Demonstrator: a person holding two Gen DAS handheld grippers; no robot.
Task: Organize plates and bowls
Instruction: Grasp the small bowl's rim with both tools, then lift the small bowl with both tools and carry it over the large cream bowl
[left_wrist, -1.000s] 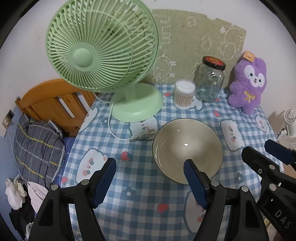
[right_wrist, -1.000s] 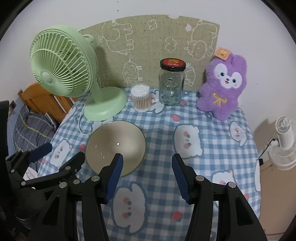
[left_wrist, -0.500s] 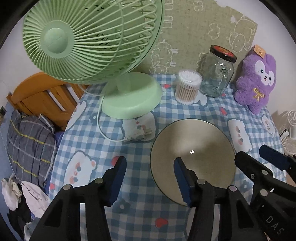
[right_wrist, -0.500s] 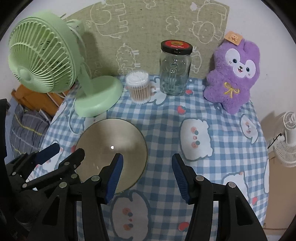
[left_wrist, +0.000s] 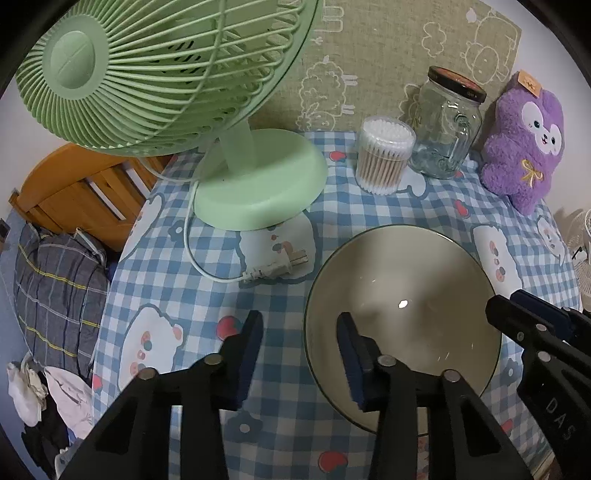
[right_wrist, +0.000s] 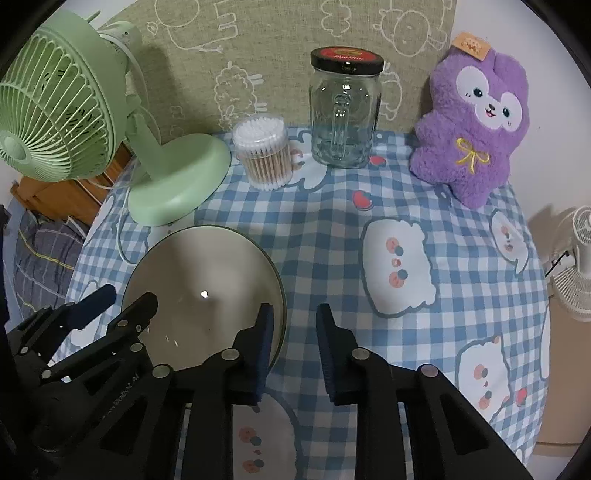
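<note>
**Two claws straddle the rim of one bowl**

The desk (right_wrist: 461, 229) carries everything, under a blue-and-white checked cloth printed with bears. The landmark is the bowl (left_wrist: 402, 295), a wide, pale, empty dish with a dark rim, sitting flat on the cloth at the near left part of the desk.

Behind the bowl and to its left stands the green fan (left_wrist: 155, 70), its round base (right_wrist: 177, 181) close to the bowl's far rim. The fan's white cord runs down to a loose plug (left_wrist: 275, 269) lying on the cloth just left of the bowl.

Far behind the bowl, against the wall mat, sits the purple plush rabbit (right_wrist: 472, 129), well to the right. The glass jar (right_wrist: 345, 114) with a black and red lid is straight behind the bowl, and the tub of cotton swabs (right_wrist: 264, 155) stands just beside the jar, between it and the fan's base.

The left claw (left_wrist: 301, 354) is spread: its right finger reaches over the bowl's near-left rim into the hollow, its left finger stays outside over the cloth. The right claw (right_wrist: 293, 343) is also spread, more narrowly, at the bowl's near-right rim, with its left finger over the inside and its right finger outside. Neither claw pinches the rim.
</note>
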